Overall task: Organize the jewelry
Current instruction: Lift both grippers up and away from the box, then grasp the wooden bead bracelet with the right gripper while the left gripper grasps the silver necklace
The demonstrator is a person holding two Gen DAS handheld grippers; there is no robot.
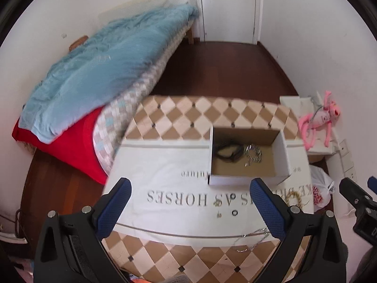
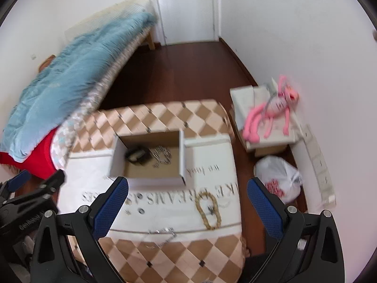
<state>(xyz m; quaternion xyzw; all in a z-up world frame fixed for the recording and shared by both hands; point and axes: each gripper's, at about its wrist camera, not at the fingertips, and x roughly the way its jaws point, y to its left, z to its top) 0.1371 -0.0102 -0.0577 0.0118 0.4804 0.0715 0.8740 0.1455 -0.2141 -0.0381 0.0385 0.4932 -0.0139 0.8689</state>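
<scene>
Left tool [image 1: 190, 198]: released, blue pads wide apart, nothing between them; it hangs above the near part of the cloth.
Right tool [image 2: 187, 197]: released as well, pads wide apart and empty, above the cloth near the gold chain.
Surface [image 1: 165, 257]: covered in a tan-and-cream diamond pattern, with a white printed cloth [image 1: 165, 172] laid across its middle.
Box [image 1: 247, 180]: open white cardboard, brown inside, sitting on the far right part of the cloth.
In the box: a black cord [image 1: 229, 152] coiled at the left and a silver chain [image 1: 254, 154] just beside it on the right.
Gold chain [image 2: 208, 211]: looped on the cloth, in front of the box and outside it.
Ring [image 1: 235, 212]: small and dark, loose on the cloth near the lettering.
Silver necklace [image 2: 165, 233]: draped over the near edge of the cloth onto the pattern.
Bed [image 1: 94, 82]: to the left, with a blue blanket over red fabric.
Pink toy [image 2: 273, 108]: lying on a white stand right of the surface.
Bag [image 2: 280, 179]: white plastic, on the floor near the toy.
</scene>
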